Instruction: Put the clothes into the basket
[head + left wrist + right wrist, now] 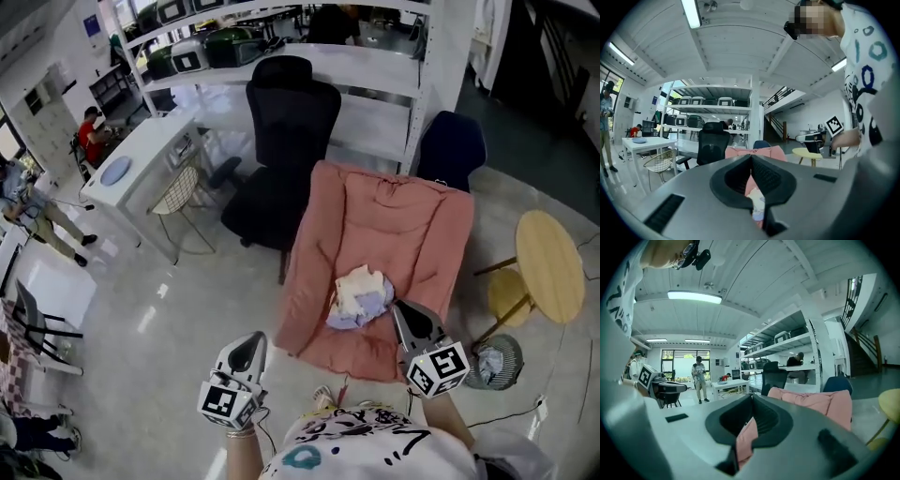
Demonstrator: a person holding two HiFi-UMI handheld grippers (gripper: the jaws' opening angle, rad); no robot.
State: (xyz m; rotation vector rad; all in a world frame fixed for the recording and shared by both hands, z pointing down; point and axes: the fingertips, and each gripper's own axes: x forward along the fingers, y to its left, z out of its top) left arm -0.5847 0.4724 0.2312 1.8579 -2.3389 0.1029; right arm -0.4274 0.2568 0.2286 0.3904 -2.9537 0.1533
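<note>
By our reading nothing is done yet: the pile of clothes (361, 296) lies on the pink padded chair (412, 220) at mid-frame. Our left gripper (249, 345) and right gripper (403, 312) hover near the bottom edge, jaws together and empty. The mesh basket (494, 362) waits at lower right, beside the chair.

A pale glossy floor (178, 309) lies under a pink padded chair (412, 225) in the middle. Just beyond it stands a black office chair (291, 122), with a blue chair (455, 145) to its right. White shelving (366, 75) lines the far side. At far left is a white desk (141, 155) with a wire chair (183, 192) beside it. A round yellow table (548, 262) stands at right. Strip lights (693, 296) glow on the white beamed ceiling, a window (684, 363) brightens the far wall, and dark stairs (860, 350) climb at right
</note>
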